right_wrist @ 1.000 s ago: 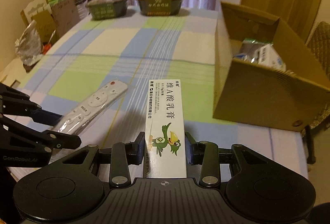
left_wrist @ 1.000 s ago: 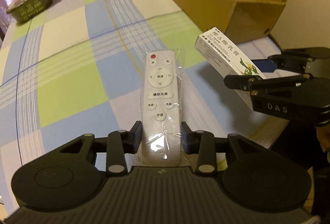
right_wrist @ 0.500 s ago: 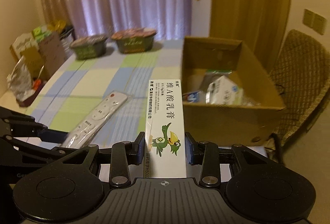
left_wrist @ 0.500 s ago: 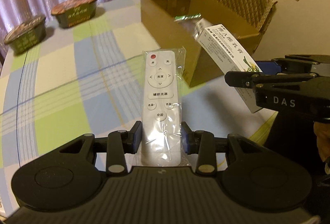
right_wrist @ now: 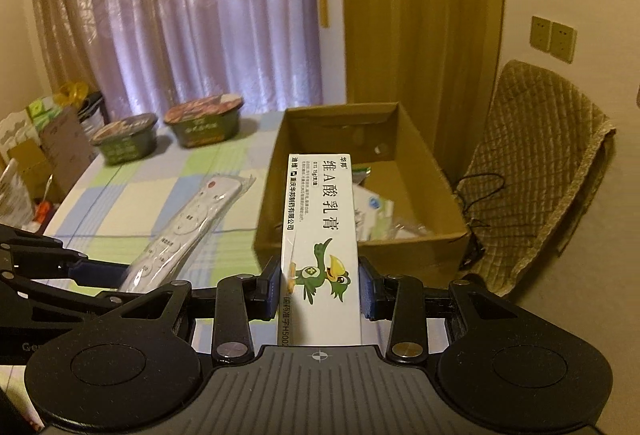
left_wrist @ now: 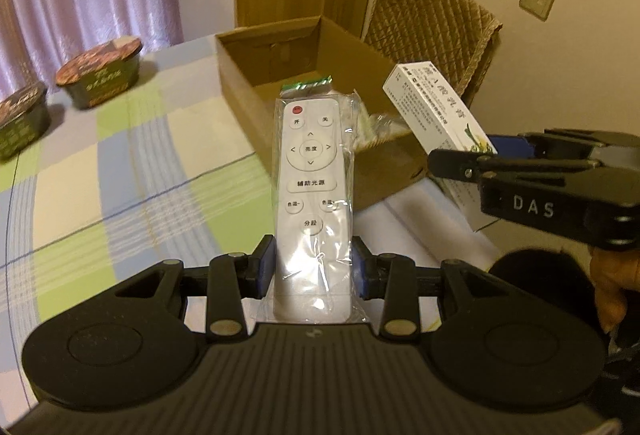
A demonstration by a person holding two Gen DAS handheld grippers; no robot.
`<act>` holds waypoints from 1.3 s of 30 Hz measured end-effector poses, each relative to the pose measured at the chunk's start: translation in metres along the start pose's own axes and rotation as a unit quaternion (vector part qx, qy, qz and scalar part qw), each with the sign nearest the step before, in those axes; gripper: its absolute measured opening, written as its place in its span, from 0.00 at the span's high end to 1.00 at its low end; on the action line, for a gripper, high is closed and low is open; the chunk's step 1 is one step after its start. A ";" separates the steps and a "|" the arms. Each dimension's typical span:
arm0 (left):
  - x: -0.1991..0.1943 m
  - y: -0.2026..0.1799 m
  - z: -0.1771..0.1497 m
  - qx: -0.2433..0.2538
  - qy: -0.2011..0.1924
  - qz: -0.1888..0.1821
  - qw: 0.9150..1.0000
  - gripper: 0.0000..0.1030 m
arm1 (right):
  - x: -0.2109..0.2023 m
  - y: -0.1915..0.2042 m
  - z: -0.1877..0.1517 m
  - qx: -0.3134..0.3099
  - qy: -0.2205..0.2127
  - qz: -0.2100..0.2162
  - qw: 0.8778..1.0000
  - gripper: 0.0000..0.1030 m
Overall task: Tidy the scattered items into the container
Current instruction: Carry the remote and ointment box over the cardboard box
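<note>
While the cardboard box [right_wrist: 362, 231] stands open on the checked tablecloth [left_wrist: 120, 171], holding a green-edged packet [left_wrist: 306, 86] and clear-wrapped white items [right_wrist: 374, 213], the left gripper [left_wrist: 313, 269] grasps the bagged white remote [left_wrist: 312, 195]; the right gripper [right_wrist: 319, 287] clamps the ointment carton [right_wrist: 318, 231], both raised near the box's front wall. Two green bowls [right_wrist: 166, 135] sit apart.

- We saw dim, warm yellow room light in both views.
- Daylight glowed through the curtains [right_wrist: 192, 15] at upper left.
- Glare sat on the remote's plastic wrap [left_wrist: 316, 267].
- Fisheye bending and dark vignetting marked the frame edges.
</note>
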State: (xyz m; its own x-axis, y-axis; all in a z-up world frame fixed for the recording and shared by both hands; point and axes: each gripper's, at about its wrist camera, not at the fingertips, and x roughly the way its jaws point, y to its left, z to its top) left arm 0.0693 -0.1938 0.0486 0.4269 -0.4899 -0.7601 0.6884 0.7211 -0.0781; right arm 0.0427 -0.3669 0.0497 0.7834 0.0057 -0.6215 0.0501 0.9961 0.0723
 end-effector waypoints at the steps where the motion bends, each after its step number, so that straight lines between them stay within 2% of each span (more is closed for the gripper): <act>1: 0.002 -0.003 0.004 0.000 -0.002 -0.001 1.000 0.68 | 0.000 -0.004 0.002 0.002 -0.002 -0.002 1.000 0.61; 18: 0.060 -0.017 0.073 -0.025 -0.019 -0.011 0.999 0.68 | 0.034 -0.055 0.039 0.011 -0.017 -0.017 1.000 0.61; 39: 0.113 -0.003 0.102 -0.059 -0.012 -0.013 0.998 0.68 | 0.084 -0.078 0.067 0.007 -0.007 -0.020 1.000 0.61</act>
State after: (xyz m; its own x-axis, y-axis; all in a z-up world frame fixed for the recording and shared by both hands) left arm 0.1754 -0.3009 0.0285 0.4245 -0.5202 -0.7411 0.6268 0.7595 -0.1740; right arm 0.1458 -0.4500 0.0438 0.7890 -0.0360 -0.6133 0.0907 0.9942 0.0584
